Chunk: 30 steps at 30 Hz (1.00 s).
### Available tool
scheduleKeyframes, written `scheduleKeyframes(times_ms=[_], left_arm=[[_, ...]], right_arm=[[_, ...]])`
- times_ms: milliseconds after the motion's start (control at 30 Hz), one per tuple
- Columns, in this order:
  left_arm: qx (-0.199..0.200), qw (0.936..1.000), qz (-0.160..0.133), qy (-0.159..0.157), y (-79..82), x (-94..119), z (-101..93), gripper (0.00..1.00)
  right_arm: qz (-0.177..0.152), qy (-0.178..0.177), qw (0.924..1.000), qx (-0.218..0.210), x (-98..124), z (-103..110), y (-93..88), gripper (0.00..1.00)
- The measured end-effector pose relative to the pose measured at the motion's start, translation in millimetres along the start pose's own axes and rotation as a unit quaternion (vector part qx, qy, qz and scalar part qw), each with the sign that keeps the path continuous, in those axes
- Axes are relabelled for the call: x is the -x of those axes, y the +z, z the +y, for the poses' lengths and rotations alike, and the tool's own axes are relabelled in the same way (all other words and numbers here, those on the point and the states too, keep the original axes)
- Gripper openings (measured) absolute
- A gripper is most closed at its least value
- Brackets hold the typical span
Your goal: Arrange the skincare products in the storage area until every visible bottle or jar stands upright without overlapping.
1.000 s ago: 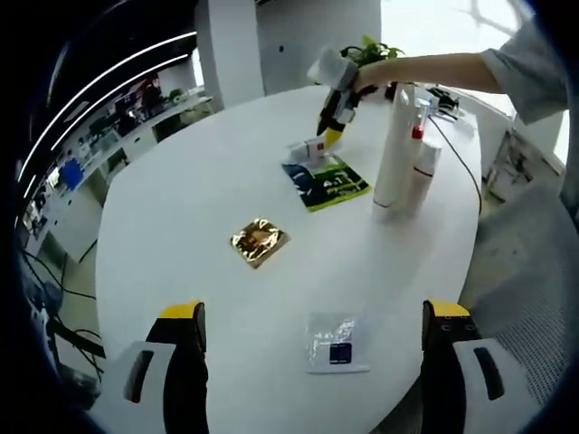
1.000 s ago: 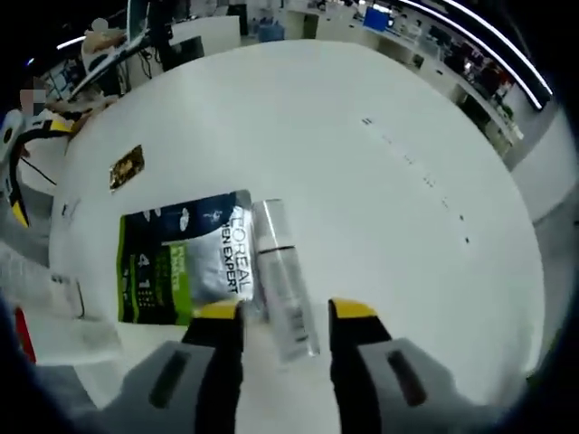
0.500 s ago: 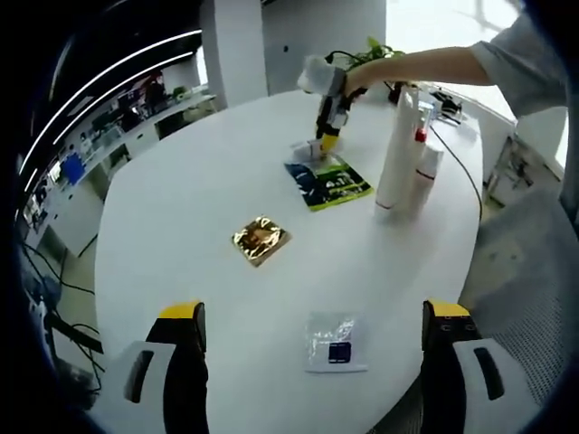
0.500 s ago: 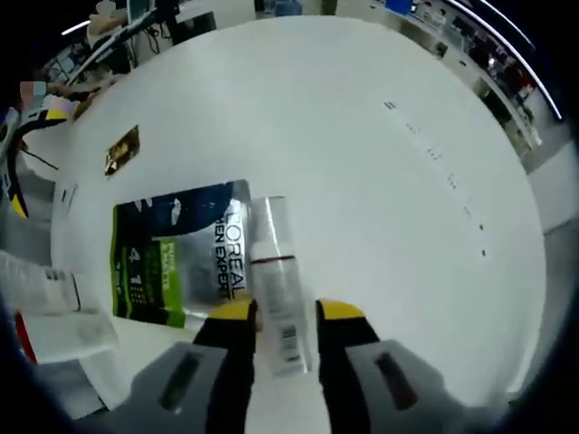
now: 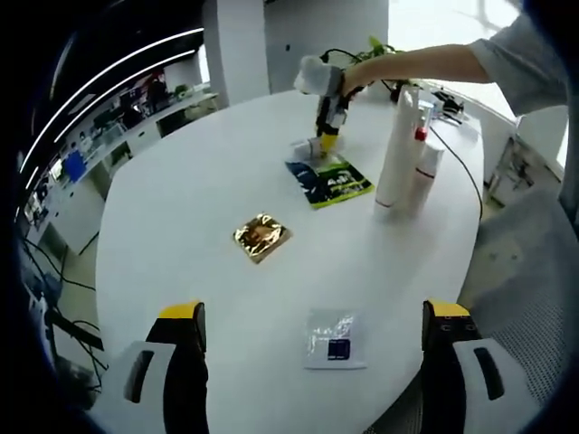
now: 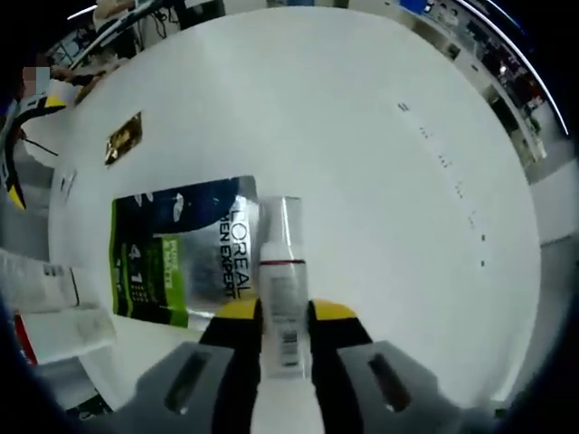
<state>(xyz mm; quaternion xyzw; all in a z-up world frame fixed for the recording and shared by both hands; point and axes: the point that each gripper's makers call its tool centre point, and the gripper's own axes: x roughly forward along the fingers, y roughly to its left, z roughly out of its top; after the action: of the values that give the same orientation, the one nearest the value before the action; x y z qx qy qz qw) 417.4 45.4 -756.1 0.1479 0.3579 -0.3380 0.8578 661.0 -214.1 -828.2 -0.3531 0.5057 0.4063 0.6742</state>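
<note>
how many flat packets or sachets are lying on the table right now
3. A green and blue sachet lies far across beside the right gripper; a gold packet sits mid-table; a clear packet lies nearest, between the left gripper's jaws. Others may hide behind the tall white bottles.

"L'OREAL" on the green-and-blue sachet (image 6: 176, 258)

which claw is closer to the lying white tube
Right. The right claw has its jaws shut on the white tube; the left claw hangs far across the table, near the small sachet.
</note>
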Motion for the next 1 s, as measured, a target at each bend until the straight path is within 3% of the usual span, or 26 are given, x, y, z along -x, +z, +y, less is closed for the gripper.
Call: scheduleKeyframes(times_ms=[433, 633, 1000], left_arm=[[-0.01, 0.9999, -0.008, -0.004, 5.4, 4.3, -5.2, 0.97], [-0.015, 0.9997, -0.018, -0.001, 11.8, 9.5, -6.8, 0.97], [-0.019, 0.9992, -0.036, -0.003, 17.5, 18.6, -15.0, 0.97]], right_arm=[[-0.025, -0.019, 0.9994, 0.013, 28.0, 6.4, 0.0, 0.18], [-0.07, -0.021, 0.9973, 0.01, 49.0, 23.2, 11.5, 0.18], [-0.126, -0.037, 0.9893, 0.063, 98.5, 58.8, 33.5, 0.18]])
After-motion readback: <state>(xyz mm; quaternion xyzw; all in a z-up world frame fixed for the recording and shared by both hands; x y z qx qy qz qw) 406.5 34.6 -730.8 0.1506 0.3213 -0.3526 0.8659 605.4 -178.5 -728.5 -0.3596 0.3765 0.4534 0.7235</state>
